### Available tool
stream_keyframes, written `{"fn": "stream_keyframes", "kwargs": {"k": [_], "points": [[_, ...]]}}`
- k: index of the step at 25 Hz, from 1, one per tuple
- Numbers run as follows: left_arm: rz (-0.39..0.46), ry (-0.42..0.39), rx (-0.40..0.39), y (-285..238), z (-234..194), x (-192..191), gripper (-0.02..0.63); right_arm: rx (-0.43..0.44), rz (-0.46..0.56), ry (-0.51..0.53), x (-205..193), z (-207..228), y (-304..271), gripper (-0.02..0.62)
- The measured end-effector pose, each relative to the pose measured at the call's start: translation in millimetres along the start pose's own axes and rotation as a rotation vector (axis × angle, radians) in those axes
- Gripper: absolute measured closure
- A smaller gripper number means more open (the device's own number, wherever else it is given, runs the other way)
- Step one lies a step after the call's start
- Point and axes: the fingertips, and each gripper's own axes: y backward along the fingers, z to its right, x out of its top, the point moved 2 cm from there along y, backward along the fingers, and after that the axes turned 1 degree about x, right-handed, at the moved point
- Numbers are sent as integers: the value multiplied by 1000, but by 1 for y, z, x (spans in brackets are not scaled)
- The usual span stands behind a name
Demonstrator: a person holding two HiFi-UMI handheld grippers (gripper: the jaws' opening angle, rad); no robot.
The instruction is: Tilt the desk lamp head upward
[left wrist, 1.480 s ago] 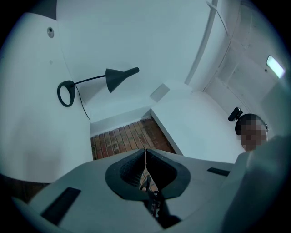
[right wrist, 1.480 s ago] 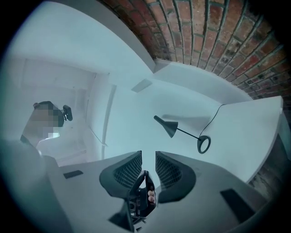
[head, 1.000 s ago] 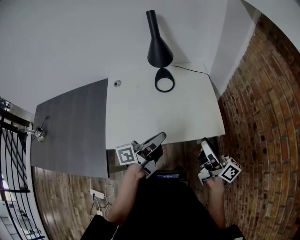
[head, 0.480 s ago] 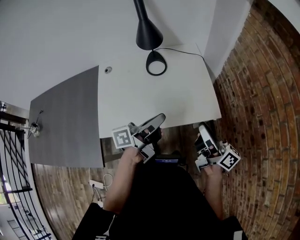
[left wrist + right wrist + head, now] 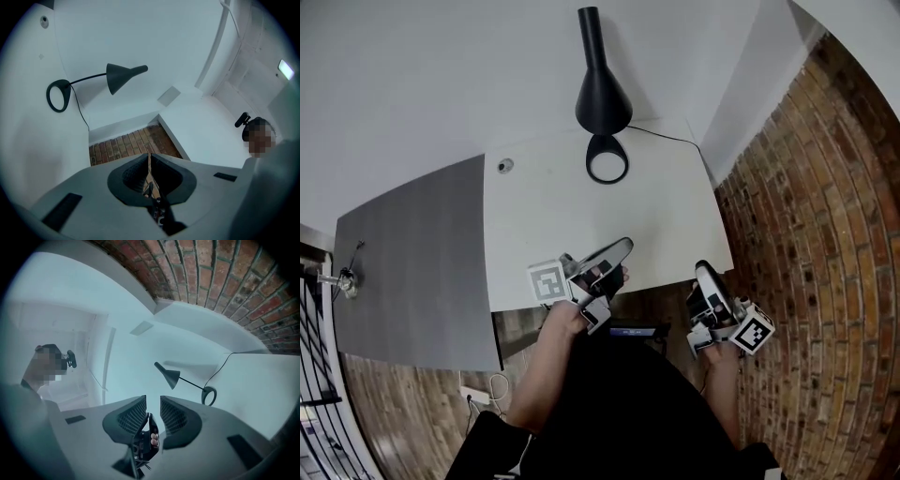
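Nearest the person, at 6 o'clock, both claws hung off the tabletop's [image 5: 581, 234] near edge, holding nothing. The left claw [image 5: 614, 261] had its jaws pressed together. The right claw [image 5: 704, 272] stood partly spread, with only air between its jaws. Beyond them lay bare white tabletop. At 12 o'clock, by the far edge, the lamp [image 5: 600, 94] stood on its ring base [image 5: 591, 167], its head [image 5: 603, 108] well apart from both claws. The task looked unstarted: reaching, gripping the head and tilting it up all remained.
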Motion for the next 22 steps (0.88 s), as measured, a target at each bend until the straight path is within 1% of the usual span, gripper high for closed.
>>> {"fn": "stream_keyframes", "kwargs": {"k": [6, 9, 12, 15, 18, 22], "points": [[67, 31, -42, 18, -18, 50, 592, -1, -52, 66, -8, -6, -56, 515], [82, 31, -74, 21, -25, 73, 592, -10, -75, 71, -15, -1, -78, 514], [104, 23, -97, 27, -28, 95, 592, -24, -97, 98, -19, 1, -98, 515], [151, 15, -105, 40, -33, 122, 592, -23, -127, 106, -25, 1, -124, 515], [198, 44, -112, 55, -38, 132, 592, -28, -159, 100, -32, 2, -139, 515], [241, 60, -87, 76, -50, 142, 592, -25, -202, 81, -48, 6, -160, 515]]}}
